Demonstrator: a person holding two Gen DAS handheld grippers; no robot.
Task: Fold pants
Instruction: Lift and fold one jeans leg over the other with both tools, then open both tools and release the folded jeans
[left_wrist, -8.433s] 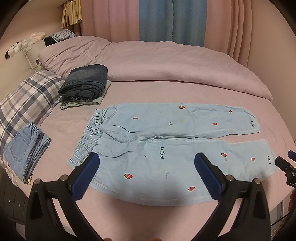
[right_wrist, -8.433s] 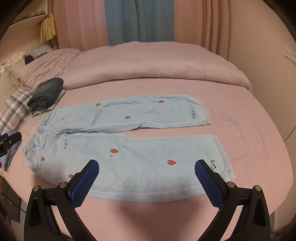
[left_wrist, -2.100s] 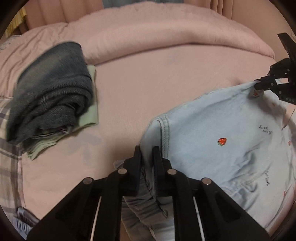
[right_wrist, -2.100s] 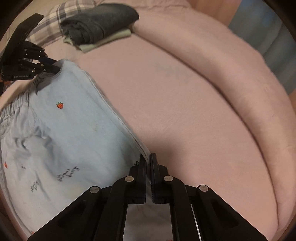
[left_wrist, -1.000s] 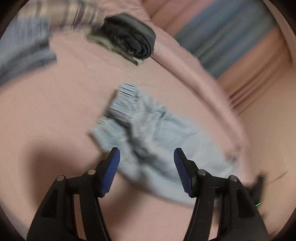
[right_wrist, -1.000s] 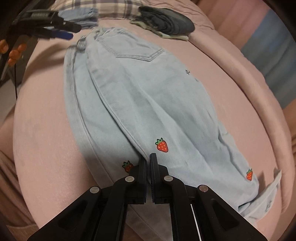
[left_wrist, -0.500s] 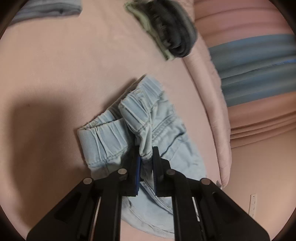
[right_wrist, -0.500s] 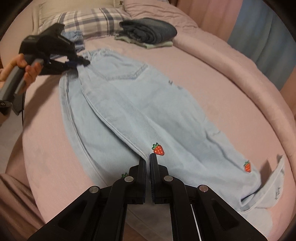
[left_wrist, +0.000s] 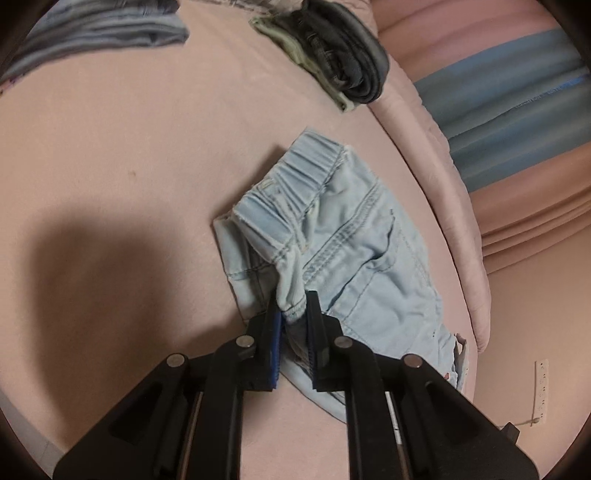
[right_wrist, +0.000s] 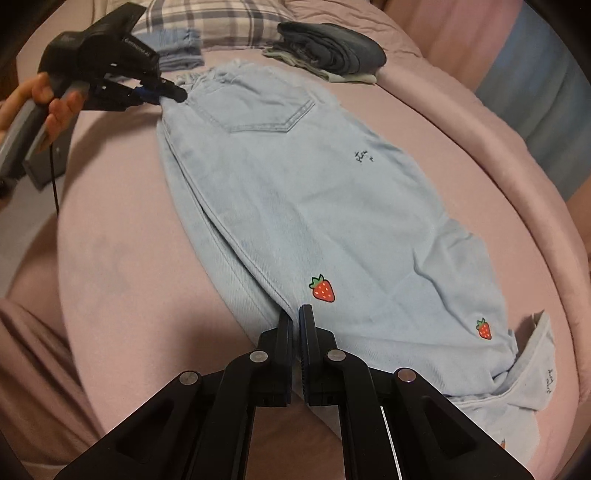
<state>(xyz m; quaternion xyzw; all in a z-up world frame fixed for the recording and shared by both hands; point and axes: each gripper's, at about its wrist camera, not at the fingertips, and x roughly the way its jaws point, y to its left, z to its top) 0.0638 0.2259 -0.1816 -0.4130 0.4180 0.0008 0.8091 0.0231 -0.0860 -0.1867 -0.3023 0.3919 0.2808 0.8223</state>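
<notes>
Light blue strawberry-print pants lie on the pink bed, folded lengthwise, one leg on the other, back pocket up. My left gripper is shut on the elastic waistband at the near corner; it also shows in the right wrist view at the pants' top end. My right gripper is shut on the near folded edge of the pants' legs, beside a strawberry. The leg cuffs lie crumpled at the right.
A stack of folded dark jeans on a pale green garment sits beyond the waistband, also in the left wrist view. Folded light jeans and a plaid pillow lie at the back. A rolled pink duvet borders the far side.
My left gripper has stayed shut on the waistband and the waist end has spread a little flatter. My right gripper keeps its hold; the pants look more stretched lengthwise.
</notes>
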